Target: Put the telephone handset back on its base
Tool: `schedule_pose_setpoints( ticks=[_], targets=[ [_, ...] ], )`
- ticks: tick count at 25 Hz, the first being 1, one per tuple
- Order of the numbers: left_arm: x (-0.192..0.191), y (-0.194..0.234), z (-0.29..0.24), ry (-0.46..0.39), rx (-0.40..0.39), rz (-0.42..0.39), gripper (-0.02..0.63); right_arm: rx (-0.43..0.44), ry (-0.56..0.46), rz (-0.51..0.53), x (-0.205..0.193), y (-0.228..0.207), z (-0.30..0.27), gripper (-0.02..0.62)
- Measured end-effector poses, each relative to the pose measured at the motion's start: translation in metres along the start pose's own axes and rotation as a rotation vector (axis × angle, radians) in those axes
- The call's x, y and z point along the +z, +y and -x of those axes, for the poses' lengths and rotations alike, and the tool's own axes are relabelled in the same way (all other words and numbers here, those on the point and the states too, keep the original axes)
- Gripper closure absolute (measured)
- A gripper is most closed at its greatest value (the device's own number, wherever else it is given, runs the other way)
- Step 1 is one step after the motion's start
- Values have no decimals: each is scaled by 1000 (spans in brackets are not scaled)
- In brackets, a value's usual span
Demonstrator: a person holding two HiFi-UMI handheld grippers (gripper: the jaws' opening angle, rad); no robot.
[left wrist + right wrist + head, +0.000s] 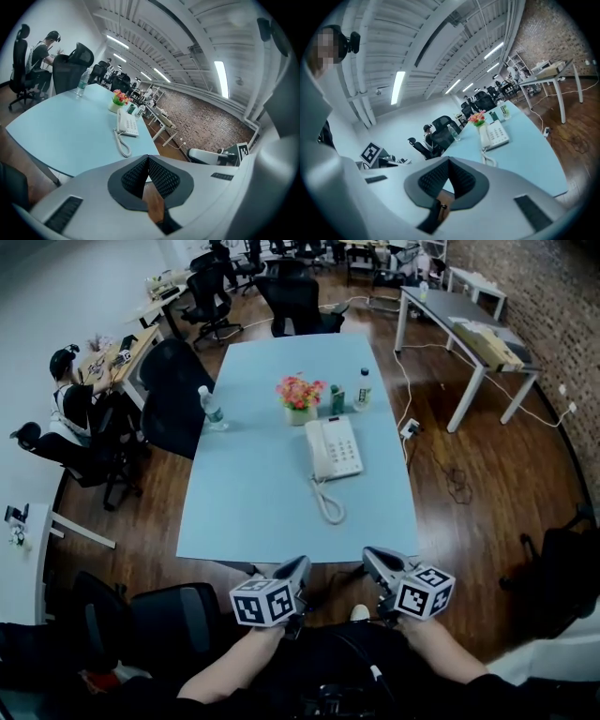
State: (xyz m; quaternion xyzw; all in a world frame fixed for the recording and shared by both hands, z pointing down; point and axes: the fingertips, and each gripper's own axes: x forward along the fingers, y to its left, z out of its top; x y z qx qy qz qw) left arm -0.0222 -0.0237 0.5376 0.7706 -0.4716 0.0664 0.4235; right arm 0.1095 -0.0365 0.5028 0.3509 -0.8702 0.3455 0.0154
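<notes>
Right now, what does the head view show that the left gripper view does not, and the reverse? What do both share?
Only the head view: the person's forearms and the marker cube on the left gripper.
Only the left gripper view: the ceiling lights, and that gripper's jaws close up, shut on nothing.
Both: the blue table, the white telephone, the flowers and the water bottle.

White telephone [335, 448] lies flat mid-worktop [248, 493], handset [317, 452] seated on its base, coiled cord [328, 503] looping toward the near edge.
</notes>
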Motion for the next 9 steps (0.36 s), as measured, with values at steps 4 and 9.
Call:
schedule_pose_setpoints(
  ticks=[4,9],
  targets=[
    [1,16,2,7,-5,96,606,-7,-7,-6,-1,5,-3,581],
    [7,27,6,-8,7,108,606,-12,-12,-12,-8,1,-10,581]
  ],
)
